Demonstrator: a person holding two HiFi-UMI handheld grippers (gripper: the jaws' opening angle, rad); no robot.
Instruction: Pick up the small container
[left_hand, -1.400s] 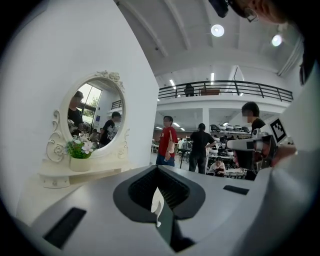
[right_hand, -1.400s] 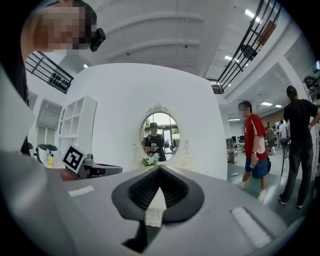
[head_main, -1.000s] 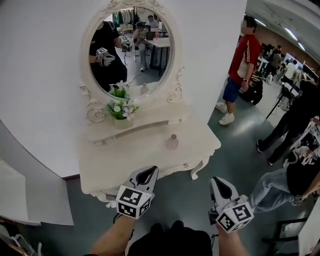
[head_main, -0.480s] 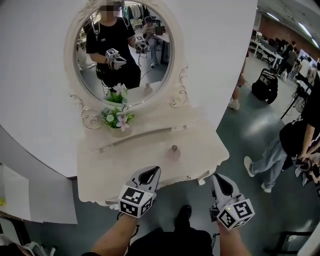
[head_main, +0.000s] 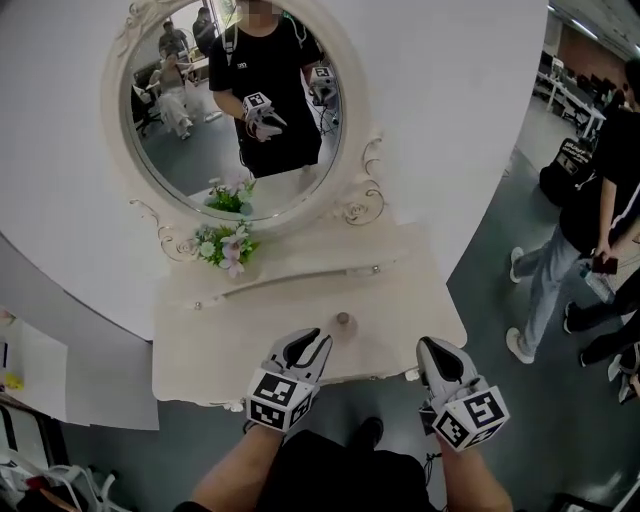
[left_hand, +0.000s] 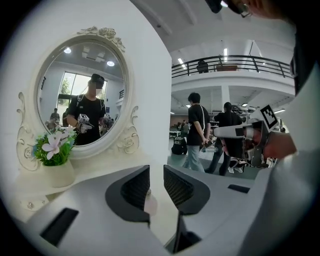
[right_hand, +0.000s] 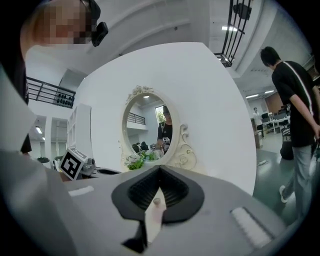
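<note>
The small container (head_main: 343, 320), a pale little jar with a round cap, stands on the cream dressing table (head_main: 200, 335) near its front edge. My left gripper (head_main: 312, 343) hovers just short of it, slightly to its left. Its jaws are opening, with a narrow gap and nothing pressed between them. In the left gripper view (left_hand: 156, 170) the container (left_hand: 150, 204) shows pale and low through that gap, beyond the pads. My right gripper (head_main: 431, 347) hangs off the table's front right corner, its tips together and holding nothing. In the right gripper view (right_hand: 160, 169) the container (right_hand: 156, 201) peeks below the closed tips.
An oval mirror (head_main: 235, 100) in a carved frame rises behind the table. A vase of flowers (head_main: 225, 250) stands on the raised back shelf at the left. People (head_main: 590, 200) stand on the grey floor to the right. A white board (head_main: 60, 370) leans at the left.
The view has swung closer over the table. Both grippers have come up to its front edge, the left one near the container. The left jaws have parted slightly.
</note>
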